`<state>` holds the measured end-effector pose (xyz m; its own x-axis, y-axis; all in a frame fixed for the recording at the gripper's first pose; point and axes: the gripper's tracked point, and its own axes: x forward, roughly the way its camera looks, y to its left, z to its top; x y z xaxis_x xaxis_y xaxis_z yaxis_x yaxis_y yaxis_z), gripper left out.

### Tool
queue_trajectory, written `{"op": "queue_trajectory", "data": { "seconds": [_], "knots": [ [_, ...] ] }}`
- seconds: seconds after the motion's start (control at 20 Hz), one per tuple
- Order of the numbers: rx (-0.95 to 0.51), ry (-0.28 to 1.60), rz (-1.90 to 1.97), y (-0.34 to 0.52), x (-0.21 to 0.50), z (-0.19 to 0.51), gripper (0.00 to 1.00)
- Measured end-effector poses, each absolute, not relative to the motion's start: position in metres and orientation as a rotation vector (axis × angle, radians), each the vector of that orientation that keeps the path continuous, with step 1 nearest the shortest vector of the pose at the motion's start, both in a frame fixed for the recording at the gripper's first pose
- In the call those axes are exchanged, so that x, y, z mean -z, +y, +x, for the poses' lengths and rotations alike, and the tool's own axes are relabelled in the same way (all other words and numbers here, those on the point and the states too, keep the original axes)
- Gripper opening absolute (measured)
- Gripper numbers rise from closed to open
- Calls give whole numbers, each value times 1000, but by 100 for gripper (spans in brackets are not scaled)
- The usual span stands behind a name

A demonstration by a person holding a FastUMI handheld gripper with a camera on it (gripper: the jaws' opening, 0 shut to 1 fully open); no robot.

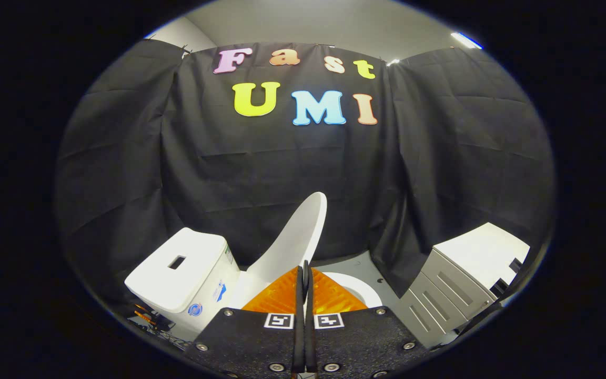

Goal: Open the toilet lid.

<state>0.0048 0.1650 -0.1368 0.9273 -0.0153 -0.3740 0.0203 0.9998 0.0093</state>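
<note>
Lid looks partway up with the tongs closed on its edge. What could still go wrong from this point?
1. The tongs pinch only the thin rim of the lid; it stands tilted, short of the tank, so a slip could let it drop onto the seat.
2. Pushed back too fast, the lid may knock the tank.
3. The cabinet stands close beside the toilet, so a wide swing could hit it.

black cloth wall (261, 173) | grey drawer cabinet (455, 284) right of wall's hanging edge | grey floor (358, 261) at wall's foot | ceiling light (466, 40) above wall
</note>
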Motion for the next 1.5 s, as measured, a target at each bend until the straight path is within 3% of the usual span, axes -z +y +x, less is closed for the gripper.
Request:
{"op": "queue_trajectory", "data": {
  "seconds": [0.85,1.25,1.5],
  "knots": [
    [-49,284,-137,282,94,14,0],
    [-115,230,-376,349,92,11,0],
    [-198,212,-309,383,96,10,0]
  ]
}}
